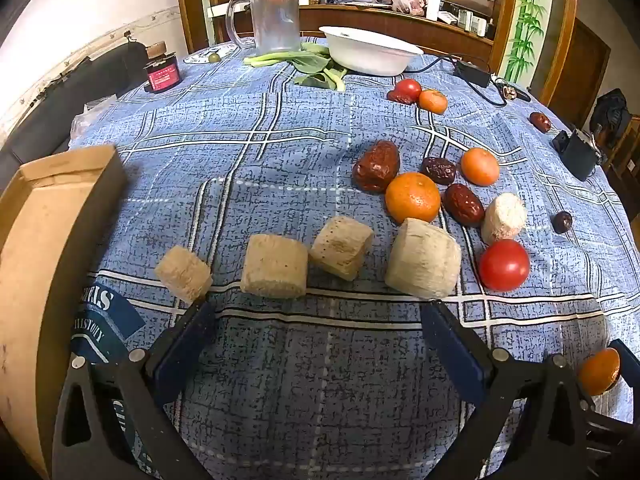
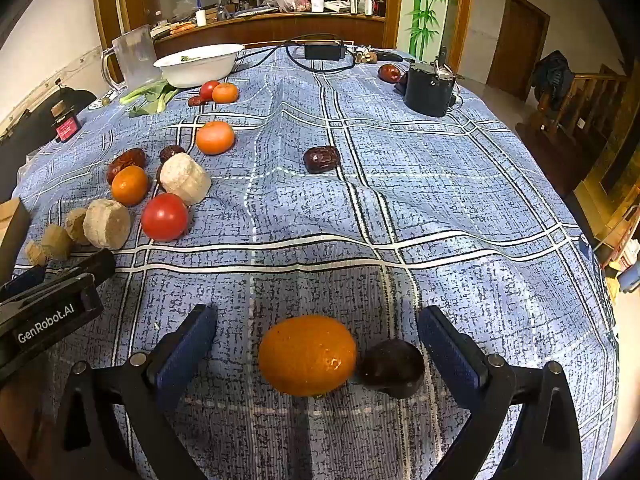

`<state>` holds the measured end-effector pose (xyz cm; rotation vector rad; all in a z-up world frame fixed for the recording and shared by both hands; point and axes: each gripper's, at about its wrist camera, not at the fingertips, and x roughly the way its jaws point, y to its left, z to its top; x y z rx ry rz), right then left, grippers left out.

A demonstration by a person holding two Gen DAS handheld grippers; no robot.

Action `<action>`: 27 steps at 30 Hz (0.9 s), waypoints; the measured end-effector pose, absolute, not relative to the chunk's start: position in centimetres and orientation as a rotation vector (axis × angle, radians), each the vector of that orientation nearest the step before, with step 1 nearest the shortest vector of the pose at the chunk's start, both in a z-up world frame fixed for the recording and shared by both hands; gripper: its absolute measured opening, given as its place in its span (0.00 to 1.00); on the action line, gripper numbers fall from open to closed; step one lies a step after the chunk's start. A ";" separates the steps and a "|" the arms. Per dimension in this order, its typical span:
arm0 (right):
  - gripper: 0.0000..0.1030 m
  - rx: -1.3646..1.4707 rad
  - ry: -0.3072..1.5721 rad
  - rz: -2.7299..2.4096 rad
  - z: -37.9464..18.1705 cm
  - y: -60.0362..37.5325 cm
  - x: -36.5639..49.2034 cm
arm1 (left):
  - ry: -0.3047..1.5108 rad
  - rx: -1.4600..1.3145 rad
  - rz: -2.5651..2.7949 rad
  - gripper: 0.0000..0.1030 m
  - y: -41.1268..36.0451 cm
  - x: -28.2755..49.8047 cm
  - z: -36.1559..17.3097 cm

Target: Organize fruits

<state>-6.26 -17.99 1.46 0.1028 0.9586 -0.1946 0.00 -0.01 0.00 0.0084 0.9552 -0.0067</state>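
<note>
Fruit lies spread over a blue checked tablecloth (image 1: 280, 152). In the left wrist view, several beige cut chunks (image 1: 275, 266) lie in a row just beyond my open, empty left gripper (image 1: 316, 320). Behind them are tangerines (image 1: 413, 197), red dates (image 1: 376, 166) and a tomato (image 1: 504, 265). In the right wrist view, my right gripper (image 2: 318, 328) is open, with a tangerine (image 2: 307, 355) and a dark date (image 2: 392, 367) lying on the cloth between its fingers, apart from the pads. The left gripper's body (image 2: 48, 308) shows at that view's left edge.
A cardboard box (image 1: 48, 208) stands at the left edge. At the far side are a white bowl (image 1: 370, 53), a clear jug (image 1: 274, 16), green leaves (image 1: 316, 66), a red-labelled jar (image 1: 162, 72), a power adapter with cable (image 2: 324, 50) and a dark container (image 2: 429, 88).
</note>
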 end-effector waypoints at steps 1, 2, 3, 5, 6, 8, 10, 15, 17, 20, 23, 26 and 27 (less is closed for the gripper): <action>0.99 0.100 0.957 -0.196 1.5 -18.0 -6.3 | 0.955 0.003 -0.009 1.00 0.0 0.0 0.0; 0.99 0.100 0.957 -0.196 1.5 -18.0 -6.3 | 0.956 0.005 -0.009 1.00 0.0 0.0 0.0; 0.99 0.101 0.957 -0.195 1.5 -18.0 -6.3 | 0.956 0.005 -0.008 1.00 0.0 0.0 0.0; 0.99 0.101 0.957 -0.195 1.5 -18.0 -6.3 | 0.956 0.005 -0.008 1.00 0.0 0.0 0.0; 0.99 0.101 0.957 -0.195 1.5 -18.0 -6.3 | 0.956 0.005 -0.008 1.00 0.0 0.0 0.0; 0.99 0.101 0.957 -0.195 1.5 -18.0 -6.3 | 0.956 0.005 -0.008 1.00 0.0 0.0 0.0; 0.99 0.101 0.958 -0.195 1.5 -18.0 -6.3 | 0.956 0.005 -0.008 1.00 0.0 0.0 0.0; 0.99 0.103 0.958 -0.195 1.5 -18.0 -6.3 | 0.956 0.005 -0.008 1.00 0.0 0.0 0.0; 0.99 0.101 0.958 -0.195 1.5 -18.0 -6.3 | 0.956 0.005 -0.008 1.00 0.0 0.0 0.0; 0.99 0.101 0.958 -0.195 1.4 -18.0 -6.3 | 0.956 0.006 -0.008 1.00 0.0 0.0 0.0; 0.99 0.101 0.958 -0.195 1.5 -18.0 -6.3 | 0.956 0.003 -0.007 1.00 0.0 0.0 0.0; 0.99 0.102 0.959 -0.194 1.5 -18.0 -6.3 | 0.961 0.004 0.002 1.00 0.0 0.0 0.0; 0.99 0.102 0.960 -0.192 1.5 -18.0 -6.3 | 0.972 0.007 0.001 1.00 -0.1 0.1 0.0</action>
